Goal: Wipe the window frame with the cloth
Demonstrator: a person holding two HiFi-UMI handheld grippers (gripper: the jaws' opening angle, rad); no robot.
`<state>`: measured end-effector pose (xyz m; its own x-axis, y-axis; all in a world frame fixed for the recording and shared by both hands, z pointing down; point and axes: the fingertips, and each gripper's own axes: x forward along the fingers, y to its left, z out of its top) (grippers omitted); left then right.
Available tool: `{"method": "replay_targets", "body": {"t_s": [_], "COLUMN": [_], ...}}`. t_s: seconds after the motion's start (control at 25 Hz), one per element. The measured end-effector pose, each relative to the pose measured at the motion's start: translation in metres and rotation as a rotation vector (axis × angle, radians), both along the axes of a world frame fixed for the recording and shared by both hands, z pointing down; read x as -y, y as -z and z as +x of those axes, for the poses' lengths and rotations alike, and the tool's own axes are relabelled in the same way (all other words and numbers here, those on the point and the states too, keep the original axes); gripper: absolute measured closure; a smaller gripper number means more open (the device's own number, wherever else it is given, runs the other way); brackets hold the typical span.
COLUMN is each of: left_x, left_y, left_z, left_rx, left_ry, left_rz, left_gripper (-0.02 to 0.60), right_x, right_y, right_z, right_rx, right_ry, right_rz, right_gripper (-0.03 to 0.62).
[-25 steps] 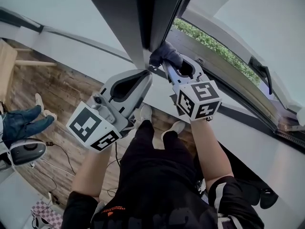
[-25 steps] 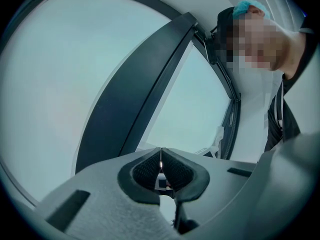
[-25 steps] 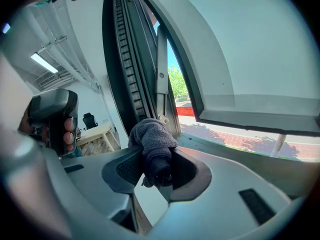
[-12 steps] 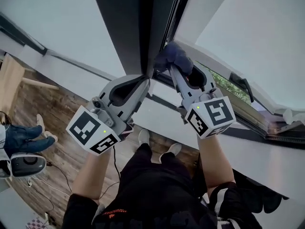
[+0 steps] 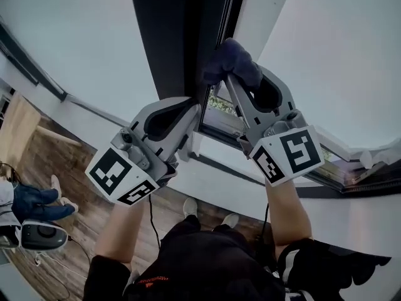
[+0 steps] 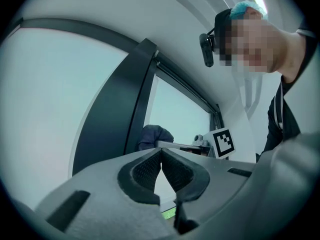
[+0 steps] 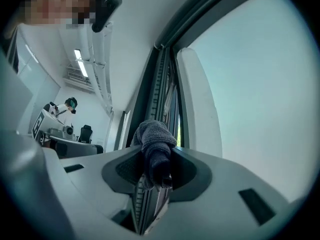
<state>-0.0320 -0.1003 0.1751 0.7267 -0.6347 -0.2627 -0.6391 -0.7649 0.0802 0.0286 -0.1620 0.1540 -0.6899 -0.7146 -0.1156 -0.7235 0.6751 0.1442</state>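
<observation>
Between the jaws of the right gripper (image 7: 156,160) sits the cloth (image 7: 153,134), a dark bunched wad. The jaws are clamped on it, with only the thickness of the fabric between them. In the head view the free end of the cloth bulges past the jaw tips and lies against the inner edge of the dark window frame (image 5: 185,36), at the upright post beside the opening. The left gripper (image 5: 195,107) is just beside and lower, with its jaws pressed together and nothing in them. Its tip is near the same post, but I cannot tell if it touches.

I judge that the wiping itself is in hand: the cloth is on the frame and a stroke along the upright is under way. The next move asks for a steady slide along the post, with the soft wad pressed to the edge. The hard jaw tips should stay off the metal, and the grip should not slacken, or the cloth may slip out.
</observation>
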Motion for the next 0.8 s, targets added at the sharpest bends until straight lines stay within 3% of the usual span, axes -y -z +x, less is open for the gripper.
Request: {"method": "replay_targets", "body": {"t_s": [0.6,0.8], "left_x": [-0.005,-0.008], "left_y": [0.079,0.094], "left_z": [-0.023,-0.032], "left_rx": [-0.026,-0.032], "left_ry": [-0.048,-0.052], "left_rz": [0.147,0.177], "left_gripper": [0.560,0.560], "right_x": [-0.022,-0.033], "right_y": [0.168,0.202], "right_z": [-0.041,-0.054], "right_rx": [-0.111,-0.140], "right_ry": [-0.071,-0.091], "right_rz": [0.385,0.469], "right_gripper": [0.467,0.467]}}
